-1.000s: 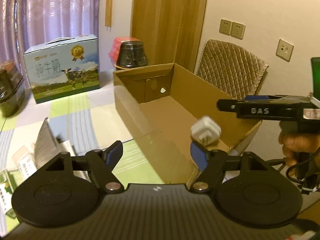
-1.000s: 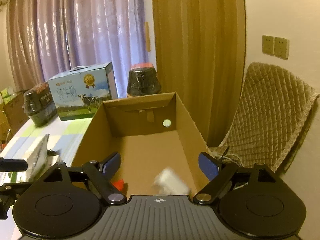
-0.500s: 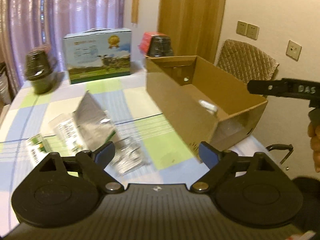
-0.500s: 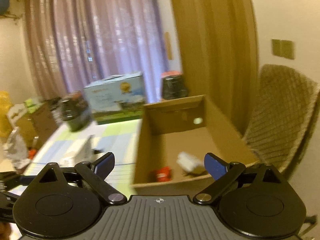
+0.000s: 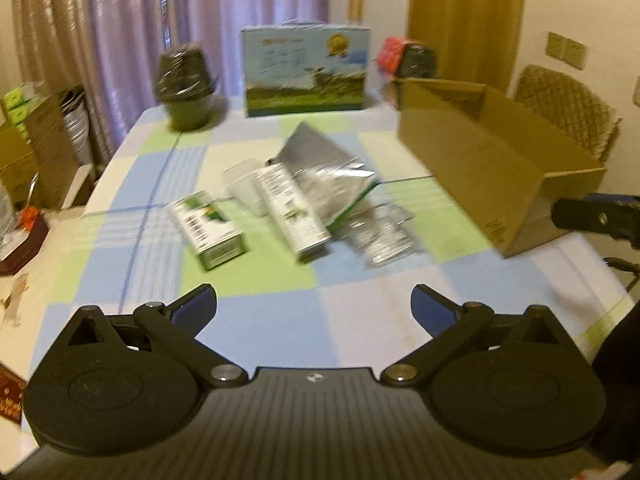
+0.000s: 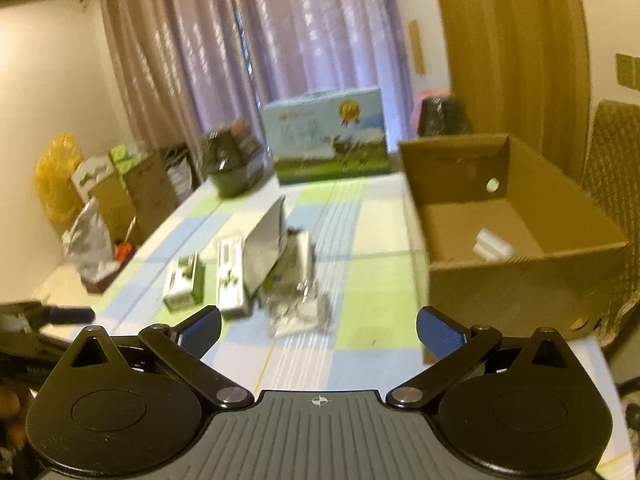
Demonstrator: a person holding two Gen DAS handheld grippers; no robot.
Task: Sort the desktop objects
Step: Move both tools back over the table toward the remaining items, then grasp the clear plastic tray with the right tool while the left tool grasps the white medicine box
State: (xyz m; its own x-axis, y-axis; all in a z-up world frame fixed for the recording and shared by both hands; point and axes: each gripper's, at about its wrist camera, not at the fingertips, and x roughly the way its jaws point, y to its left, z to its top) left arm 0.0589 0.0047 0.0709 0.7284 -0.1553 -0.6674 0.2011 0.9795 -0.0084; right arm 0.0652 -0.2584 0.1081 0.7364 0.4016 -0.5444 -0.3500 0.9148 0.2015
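Over the checked blue, green and white tablecloth (image 5: 280, 312), both claws hang wide apart with nothing between their blue-padded fingers: the left gripper (image 5: 314, 304) above the near edge of the table, the right gripper (image 6: 319, 326) just short of the open brown cardboard box (image 6: 516, 280).

The loose things lie in a cluster mid-table. There are two small cartons printed white and green: a short one (image 5: 206, 230) lying flat to the left, and a longer, narrow one (image 5: 294, 210) beside it, its far end tucked against a silver foil pouch (image 5: 324, 164) with a green edge that leans up over it. Just right of those sits one crumpled clear-and-silver wrapper (image 5: 380, 230); the picture is smeared there, so it may be more than one piece.

The box stands at the right side of the table, well apart from the cluster. Inside it, on the floor near the front wall, rests one small white blocky object (image 6: 494, 246).

Along the far edge stand one blue-and-green gift carton with a cow meadow scene (image 5: 306, 72) and two dark wrapped pots, one to its left (image 5: 184, 84) and one to its right (image 5: 416, 58) behind the box.
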